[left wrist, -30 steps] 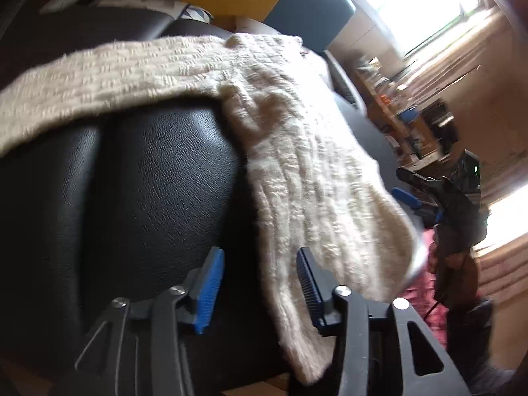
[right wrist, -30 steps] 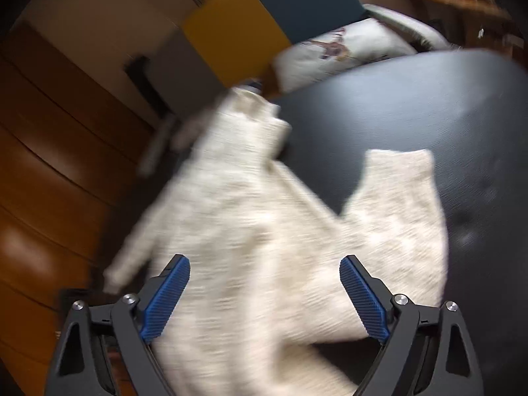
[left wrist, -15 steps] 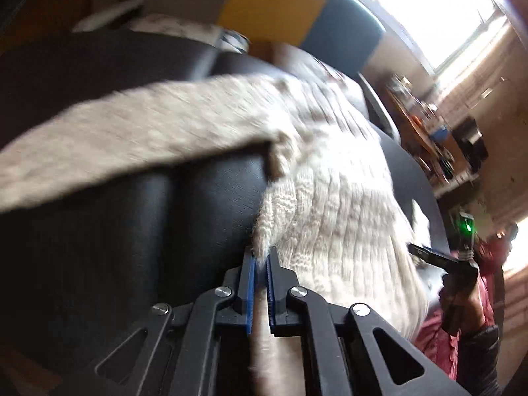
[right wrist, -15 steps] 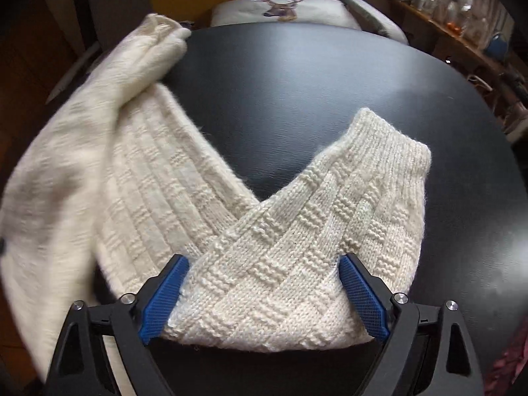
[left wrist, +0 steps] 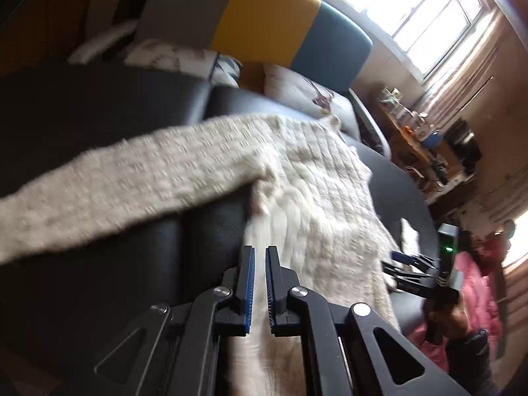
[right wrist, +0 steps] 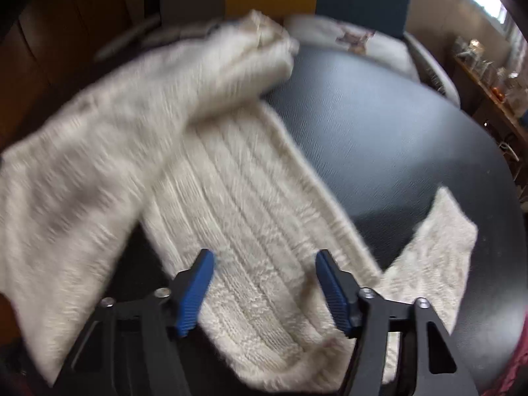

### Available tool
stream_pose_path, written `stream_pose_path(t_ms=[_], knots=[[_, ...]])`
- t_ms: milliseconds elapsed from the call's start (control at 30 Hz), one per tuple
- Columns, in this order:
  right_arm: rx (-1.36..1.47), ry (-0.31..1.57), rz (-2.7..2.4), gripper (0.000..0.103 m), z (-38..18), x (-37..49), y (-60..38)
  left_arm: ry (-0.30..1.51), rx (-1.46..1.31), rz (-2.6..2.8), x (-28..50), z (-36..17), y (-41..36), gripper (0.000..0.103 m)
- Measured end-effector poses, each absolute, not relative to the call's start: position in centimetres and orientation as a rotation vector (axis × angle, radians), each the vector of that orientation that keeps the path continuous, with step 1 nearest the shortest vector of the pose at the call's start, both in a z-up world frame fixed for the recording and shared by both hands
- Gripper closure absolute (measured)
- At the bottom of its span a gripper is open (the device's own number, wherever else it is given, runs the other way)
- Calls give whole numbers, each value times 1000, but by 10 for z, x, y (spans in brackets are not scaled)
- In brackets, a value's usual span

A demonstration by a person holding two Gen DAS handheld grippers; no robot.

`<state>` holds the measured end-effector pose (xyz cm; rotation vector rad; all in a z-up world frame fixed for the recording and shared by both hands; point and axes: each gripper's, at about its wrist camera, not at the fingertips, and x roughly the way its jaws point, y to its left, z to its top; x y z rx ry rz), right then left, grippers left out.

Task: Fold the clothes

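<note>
A cream knitted sweater (left wrist: pixel 313 198) lies on a black leather-topped table (left wrist: pixel 99 247). My left gripper (left wrist: pixel 260 254) is shut on the sweater's side edge and holds it lifted off the table. One sleeve (left wrist: pixel 132 181) trails away to the left. In the right wrist view, my right gripper (right wrist: pixel 264 264) hangs low over the sweater's ribbed body (right wrist: pixel 247 198). Its jaws are closing with the knit between them, and the pads stand apart from it. The other sleeve (right wrist: pixel 439 237) lies flat to the right. The raised part (right wrist: pixel 82 181) is blurred at the left. The right gripper (left wrist: pixel 392 264) also shows at the sweater's far edge.
A chair with a yellow and teal back (left wrist: pixel 280 33) stands behind the table (right wrist: pixel 396 148), with a deer-print cushion (right wrist: pixel 356 39) on it. A shelf of jars (right wrist: pixel 488 72) runs along the right wall. A person's hand (left wrist: pixel 445 316) and red clothing (left wrist: pixel 478 297) are at the right.
My left gripper shut on the sweater's edge and lifted it. My right gripper dropped toward the sweater body, rolled, and its jaws narrowed.
</note>
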<state>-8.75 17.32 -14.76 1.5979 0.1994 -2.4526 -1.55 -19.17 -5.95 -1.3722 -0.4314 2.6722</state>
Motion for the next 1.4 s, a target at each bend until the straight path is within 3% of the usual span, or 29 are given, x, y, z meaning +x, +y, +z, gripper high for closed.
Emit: stream_pose_path(t_ms=[67,133,200,233,300,600,833,1000,1200,1233,1300,1333,1400], knots=[[1588,150,-2468,42,-152,-86,184,-306,-1386,2835,-13,-52,-201,98],[1620,158,-2494,41,-153,-83,201,-302,-1419,2895,-9,-48,-210,98],[1650,135,-2519,37,-153,-82,222,-356,-1395,2794,-2,-44,-203,91],[1671,124,-2539,29,-153,-82,232,-353,-1392,2727,0,-44,-193,86],[1693,79,-2563,21,-155,-82,250,-295,-1390,2537,10,-47,-153,85],[1709,-44,-2596,2,-161,-78,283,215,-1231,2113,76,-57,42,79],[1665,-61,-2612,0,-160,-72,277,252,-1509,2042,34,-83,91,79],[1625,-67,-2616,0,-150,-63,278,397,-1744,2000,4,-115,110,70],[1570,-56,-2633,0,-142,-43,283,644,-1660,1991,10,-126,124,68],[1563,-57,-2633,0,-140,-41,284,651,-1634,1995,12,-125,122,68],[1559,-56,-2629,0,-136,-36,287,564,-1604,2002,10,-120,108,80],[1562,-55,-2626,0,-133,-35,287,473,-1608,2001,4,-115,97,97],[1566,-49,-2623,0,-129,-32,287,251,-1588,1994,-7,-102,70,99]])
